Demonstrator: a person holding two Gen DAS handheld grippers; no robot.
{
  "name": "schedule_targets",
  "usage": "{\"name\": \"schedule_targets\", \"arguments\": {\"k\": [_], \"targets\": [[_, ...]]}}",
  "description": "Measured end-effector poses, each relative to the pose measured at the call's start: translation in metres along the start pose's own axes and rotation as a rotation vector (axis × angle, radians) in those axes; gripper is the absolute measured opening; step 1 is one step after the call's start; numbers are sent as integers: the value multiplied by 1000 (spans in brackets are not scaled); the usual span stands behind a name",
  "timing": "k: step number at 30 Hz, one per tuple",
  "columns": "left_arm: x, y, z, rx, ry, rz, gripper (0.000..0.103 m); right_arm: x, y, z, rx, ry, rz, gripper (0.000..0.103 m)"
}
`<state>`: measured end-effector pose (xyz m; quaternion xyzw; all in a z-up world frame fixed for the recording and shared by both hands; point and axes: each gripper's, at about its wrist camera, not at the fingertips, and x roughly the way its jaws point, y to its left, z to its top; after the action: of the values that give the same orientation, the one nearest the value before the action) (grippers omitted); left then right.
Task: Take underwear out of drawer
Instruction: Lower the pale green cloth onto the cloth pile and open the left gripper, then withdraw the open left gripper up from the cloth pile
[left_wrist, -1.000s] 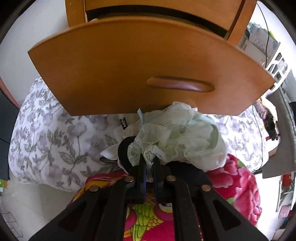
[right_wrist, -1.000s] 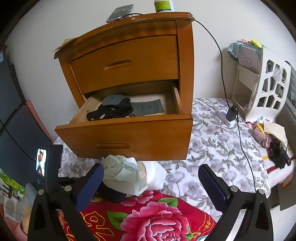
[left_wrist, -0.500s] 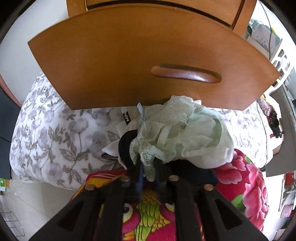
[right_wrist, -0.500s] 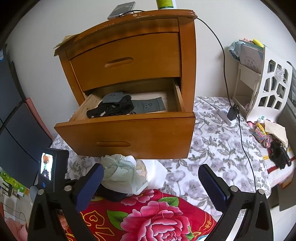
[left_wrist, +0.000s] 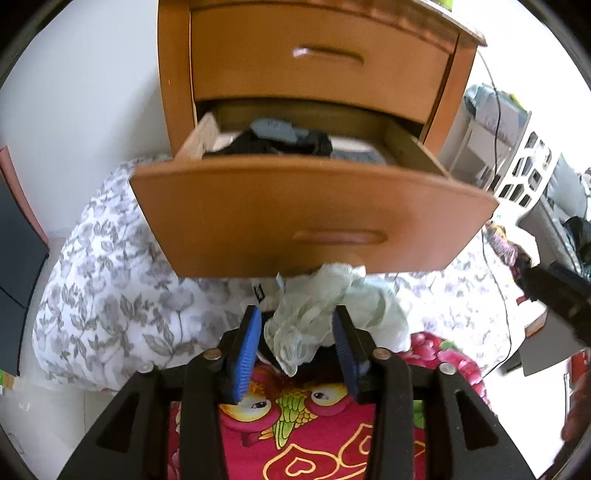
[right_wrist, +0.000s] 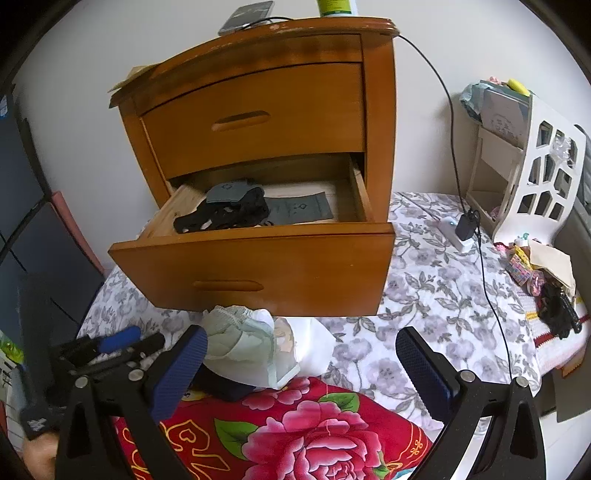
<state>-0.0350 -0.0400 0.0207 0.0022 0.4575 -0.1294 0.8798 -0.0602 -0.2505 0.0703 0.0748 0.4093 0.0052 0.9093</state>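
Left wrist view. One left hand-held gripper (left_wrist: 297, 319), pointed steeply down at the bed; its jaws had just been opening and stood about half apart, blue pads clear of the cloth. One pale green lace underwear (left_wrist: 325, 306), crumpled in a heap with no clear long axis, lay between and beyond the pads, on top of a white garment (left_wrist: 388, 314) and a dark garment (left_wrist: 325, 360). The pile rested where the grey floral bedsheet (left_wrist: 110, 306) meets a red flowered blanket (left_wrist: 314, 435), just under the front of the open lower drawer (left_wrist: 314, 218). One wooden nightstand (left_wrist: 317, 70) with two drawers: upper shut, lower pulled out. Inside the lower drawer, a black garment (left_wrist: 280, 144) with a grey piece (left_wrist: 273, 127) on it. This view was blurred.

Right wrist view. One right hand-held gripper (right_wrist: 301, 354), jaws wide apart, holding nothing. The green underwear (right_wrist: 240, 339) lay beside its left pad, not touching that could be told. The left gripper (right_wrist: 122, 341) showed at the lower left, blurred. In the drawer (right_wrist: 255, 273): one black lace piece (right_wrist: 221, 218), one grey folded piece (right_wrist: 229, 190), one flat grey packet (right_wrist: 299, 210). One black cable (right_wrist: 454, 147) ran from the nightstand top to a charger (right_wrist: 466, 227) on the bed. One white cut-out rack (right_wrist: 535, 170) stood at the right. The drawer front overhung the pile.
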Motion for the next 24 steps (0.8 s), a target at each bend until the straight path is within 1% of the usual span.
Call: {"name": "schedule_targets", "arguments": {"k": [1, 2, 3, 6, 8, 10, 12, 14, 18, 24], "targets": [[-5, 0, 2, -4, -19, 7, 74, 0, 1, 0, -3, 1, 3, 103], [-9, -1, 2, -6, -34, 15, 80, 1, 2, -1, -6, 2, 7, 103], [-12, -1, 3, -6, -55, 33, 84, 2, 3, -1, -7, 4, 9, 103], [-16, 0, 4, 0, -86, 74, 85, 6, 4, -2, -9, 15, 8, 103], [-17, 3, 3, -10, -100, 74, 86, 8, 5, -3, -12, 22, 6, 103], [-18, 7, 2, -23, -123, 79, 96, 9, 7, -3, -16, 27, 7, 103], [-21, 11, 0, -35, -158, 106, 97, 11, 9, -4, -17, 30, 9, 103], [-22, 16, 0, -51, -177, 131, 99, 12, 10, -4, -17, 31, 12, 103], [-27, 23, -1, -72, -204, 126, 100, 11, 11, -3, 2, 18, 35, 103], [-32, 22, -1, -69, -256, 112, 100, 11, 10, -1, 11, -8, 33, 103]]}}
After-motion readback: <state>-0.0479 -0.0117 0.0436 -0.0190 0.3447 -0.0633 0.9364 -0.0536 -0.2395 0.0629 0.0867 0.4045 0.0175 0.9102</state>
